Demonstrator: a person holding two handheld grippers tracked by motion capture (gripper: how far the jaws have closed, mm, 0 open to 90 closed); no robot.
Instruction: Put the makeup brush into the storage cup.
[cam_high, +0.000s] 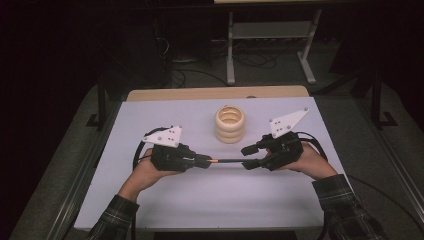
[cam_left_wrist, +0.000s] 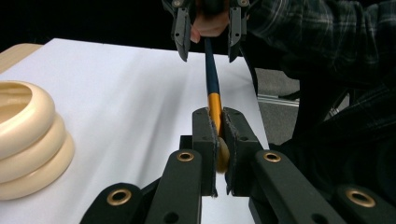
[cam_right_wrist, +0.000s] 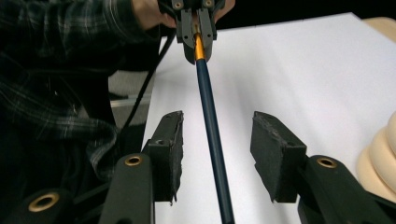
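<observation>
Handover underway: left gripper (cam_left_wrist: 218, 154) clamps the dark-blue, gold-ferruled brush (cam_right_wrist: 212, 126); right gripper (cam_right_wrist: 217, 156) stands open around its handle. Next, carry it toward the cream ribbed holder (cam_high: 230, 124).

Two black hand-held grippers, left gripper (cam_high: 207, 161) and right gripper (cam_high: 248, 156), each topped by a white three-cornered plate with small holes; brass-coloured rivets at the linkage joints; black trailing cables; dark plaid sleeves (cam_high: 345, 200).

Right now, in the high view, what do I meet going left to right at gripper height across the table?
Left gripper shut on the brush's gold end → brush with its dark handle → right gripper, open with the handle between its jaws. The ring stack stands farther back.
</observation>
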